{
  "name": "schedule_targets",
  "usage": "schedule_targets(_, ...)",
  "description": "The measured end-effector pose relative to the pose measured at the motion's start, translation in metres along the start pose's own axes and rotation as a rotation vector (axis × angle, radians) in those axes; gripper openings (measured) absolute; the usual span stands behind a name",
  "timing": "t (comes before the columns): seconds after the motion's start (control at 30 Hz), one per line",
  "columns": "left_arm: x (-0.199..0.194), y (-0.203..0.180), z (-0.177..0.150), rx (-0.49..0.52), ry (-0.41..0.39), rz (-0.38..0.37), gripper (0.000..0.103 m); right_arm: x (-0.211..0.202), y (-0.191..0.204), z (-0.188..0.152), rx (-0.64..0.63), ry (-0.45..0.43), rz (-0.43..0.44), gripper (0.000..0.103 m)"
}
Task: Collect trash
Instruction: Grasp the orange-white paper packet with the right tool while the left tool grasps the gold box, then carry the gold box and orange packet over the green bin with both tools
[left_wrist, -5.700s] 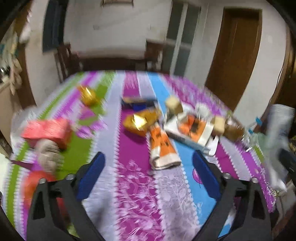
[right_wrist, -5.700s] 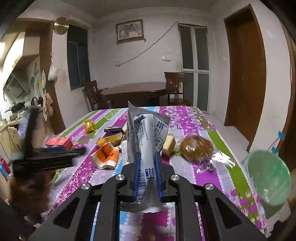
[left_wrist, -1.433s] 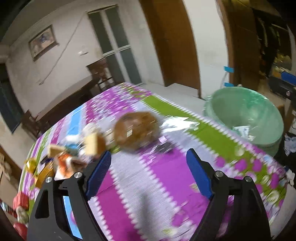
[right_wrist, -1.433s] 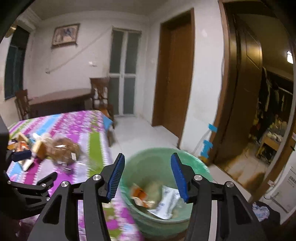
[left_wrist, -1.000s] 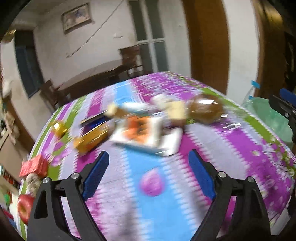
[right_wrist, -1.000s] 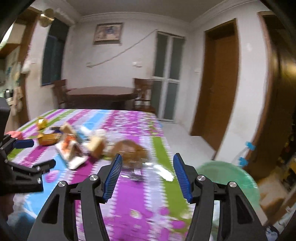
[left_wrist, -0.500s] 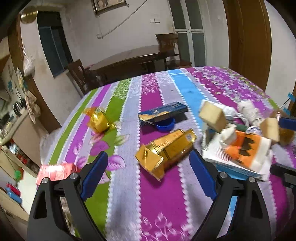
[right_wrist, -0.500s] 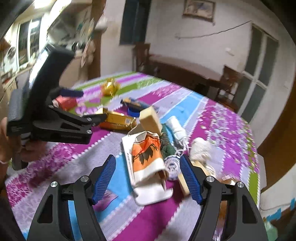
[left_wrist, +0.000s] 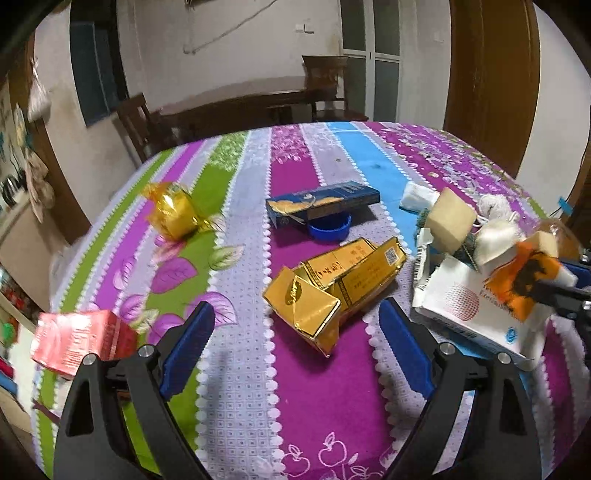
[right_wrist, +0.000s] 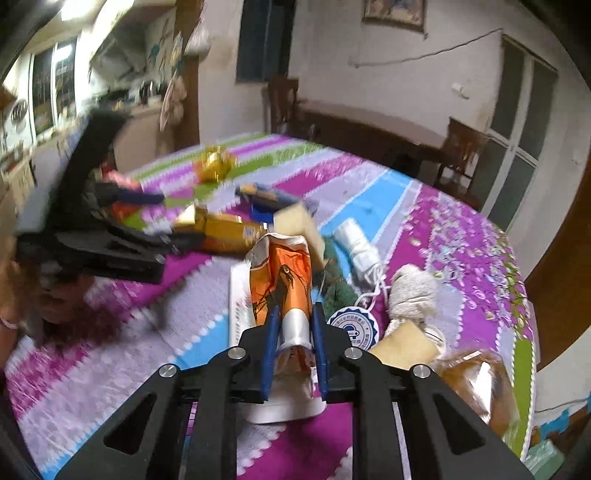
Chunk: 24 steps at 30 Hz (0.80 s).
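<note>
My right gripper (right_wrist: 295, 317) is shut on the lower end of an orange and white packet (right_wrist: 284, 273), which lies on a flat white box (left_wrist: 461, 306). The same packet (left_wrist: 517, 280) shows at the right edge of the left wrist view, with a right finger (left_wrist: 565, 291) on it. My left gripper (left_wrist: 293, 314) stands open just above the striped tablecloth (left_wrist: 236, 406). A crushed gold box (left_wrist: 343, 280) lies just ahead of its fingertips, untouched. Farther back lie a blue box (left_wrist: 321, 201) over a blue lid (left_wrist: 328, 229) and a gold foil wrapper (left_wrist: 173, 210).
A red carton (left_wrist: 81, 339) sits at the table's left edge. Sponge blocks (left_wrist: 450, 218), a white roll (right_wrist: 358, 240), a cloth bundle (right_wrist: 410, 288) and a brown bagged loaf (right_wrist: 476, 380) crowd the right side. A dark dining table (left_wrist: 236, 107) with chairs stands behind.
My right gripper, open over the orange packet half a second ago, has shut on it. My left gripper has swung back from the bin side and drawn closer to the gold box.
</note>
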<state>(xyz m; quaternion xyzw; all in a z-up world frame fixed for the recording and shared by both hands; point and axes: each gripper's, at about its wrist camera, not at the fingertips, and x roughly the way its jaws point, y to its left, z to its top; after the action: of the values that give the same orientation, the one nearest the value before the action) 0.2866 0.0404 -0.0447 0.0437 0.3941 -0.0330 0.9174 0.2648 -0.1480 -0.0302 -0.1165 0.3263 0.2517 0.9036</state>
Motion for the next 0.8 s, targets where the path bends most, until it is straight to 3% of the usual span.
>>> schedule_targets(0.23,0.003,-0.013,0.005,0.056,-0.001,-0.014,0.084,-0.073,0.0,-0.016,0.195,-0.166,0.035,0.018)
schedule_targets(0.3,0.01,-0.021,0.007,0.096,0.021,-0.011,0.072,-0.092,0.001,-0.029,0.251,-0.196,0.055,0.018)
schedule_targets(0.33,0.014,-0.022,0.007,0.105,0.034,-0.004,0.061,-0.101,0.002,-0.036,0.275,-0.211,0.064,0.018)
schedule_targets(0.4,0.022,-0.026,0.007,0.123,0.045,0.037,0.053,-0.114,0.002,-0.049,0.327,-0.225,0.082,0.019)
schedule_targets(0.43,0.023,-0.025,0.008,0.122,0.045,0.042,0.045,-0.12,0.0,-0.055,0.357,-0.23,0.091,0.019)
schedule_targets(0.53,0.016,-0.023,0.008,0.107,0.021,0.028,0.035,-0.131,-0.002,-0.072,0.41,-0.236,0.085,0.019)
schedule_targets(0.8,-0.042,-0.022,-0.018,0.033,-0.026,-0.007,0.032,-0.149,-0.004,-0.096,0.476,-0.255,0.058,0.019)
